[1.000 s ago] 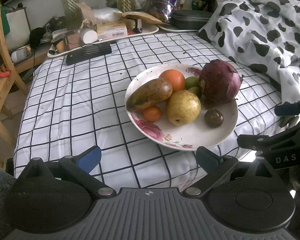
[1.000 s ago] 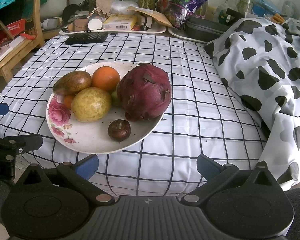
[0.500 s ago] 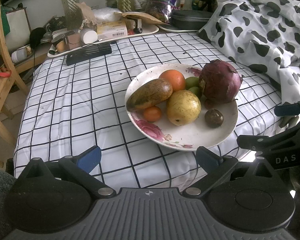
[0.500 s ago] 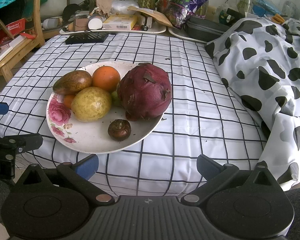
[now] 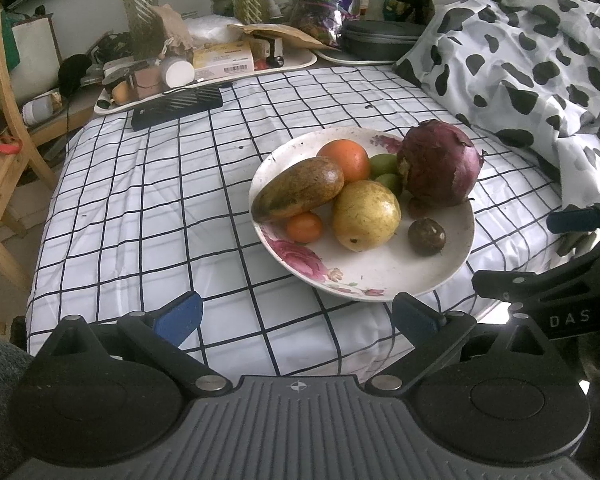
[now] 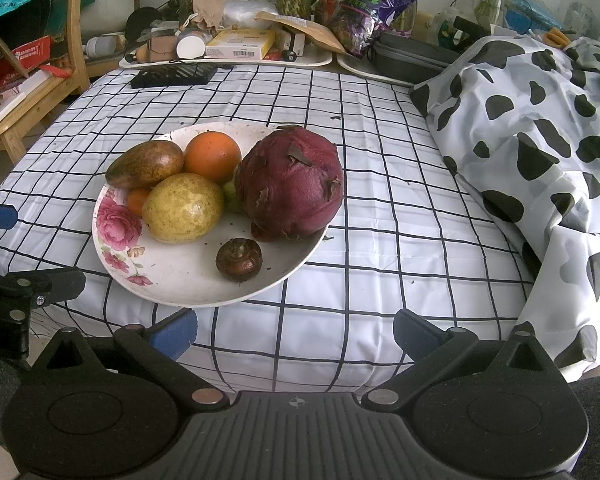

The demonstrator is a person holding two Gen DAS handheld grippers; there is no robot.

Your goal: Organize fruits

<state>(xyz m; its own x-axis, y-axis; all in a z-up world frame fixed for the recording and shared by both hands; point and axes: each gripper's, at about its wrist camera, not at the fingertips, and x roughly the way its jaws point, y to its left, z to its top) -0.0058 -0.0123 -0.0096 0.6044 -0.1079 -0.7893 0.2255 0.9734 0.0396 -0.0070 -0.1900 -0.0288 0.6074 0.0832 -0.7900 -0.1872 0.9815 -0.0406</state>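
A white floral plate [image 5: 384,276] [image 6: 180,280] sits on a checked cloth. It holds a dark red dragon fruit [image 5: 438,162] [image 6: 290,184], an orange [image 5: 345,159] [image 6: 213,156], a brown-green mango [image 5: 298,194] [image 6: 145,163], a yellow pear-like fruit [image 5: 366,215] [image 6: 183,208], a small tangerine [image 5: 304,227], green fruits [image 5: 384,166] and a small dark brown fruit [image 5: 427,237] [image 6: 239,259]. My left gripper [image 5: 296,316] is open and empty, near the plate's front edge. My right gripper [image 6: 294,330] is open and empty, just in front of the plate.
A cow-print blanket [image 6: 540,120] is heaped on the right. Cluttered trays [image 5: 204,68] with boxes, vases and a snack bag line the back. A black flat object [image 5: 176,104] lies at the cloth's far edge. A wooden chair [image 5: 0,120] stands at the left.
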